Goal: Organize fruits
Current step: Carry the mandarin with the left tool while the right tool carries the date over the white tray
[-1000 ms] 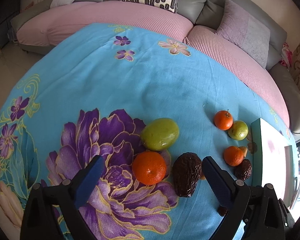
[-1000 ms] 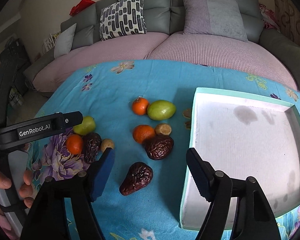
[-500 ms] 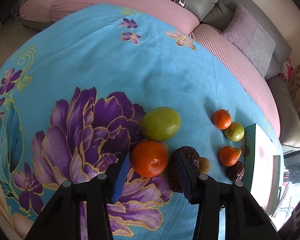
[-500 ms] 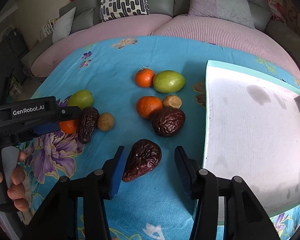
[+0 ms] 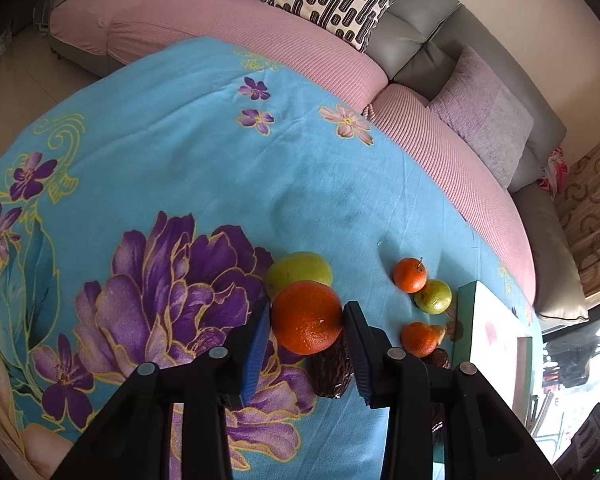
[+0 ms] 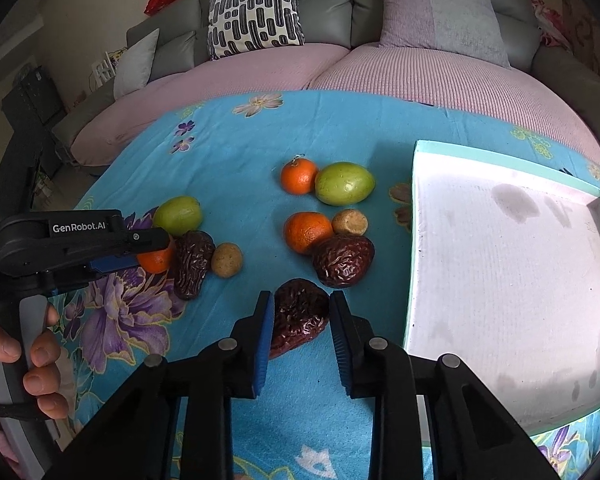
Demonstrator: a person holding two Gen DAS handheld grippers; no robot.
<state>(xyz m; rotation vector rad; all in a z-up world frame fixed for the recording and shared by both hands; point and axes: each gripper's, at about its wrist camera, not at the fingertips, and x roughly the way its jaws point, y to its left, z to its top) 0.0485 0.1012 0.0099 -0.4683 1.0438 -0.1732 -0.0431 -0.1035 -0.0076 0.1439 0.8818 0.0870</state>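
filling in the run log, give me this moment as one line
left gripper: jaws closing on orange | right gripper: shut on dark wrinkled fruit | tray: empty | step: grasp

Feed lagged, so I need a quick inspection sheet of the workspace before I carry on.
Surface: blue floral cloth, flat.
Job's things: oranges, green fruits, brown wrinkled fruits, small tan ones loose on the cloth; tray at right holds no fruit.
Clutter: nothing seen.
Grippers: left gripper closing around an orange; right gripper shut on a wrinkled brown fruit.
Cables: nothing seen.
Surroundings: sofa with cushions behind.
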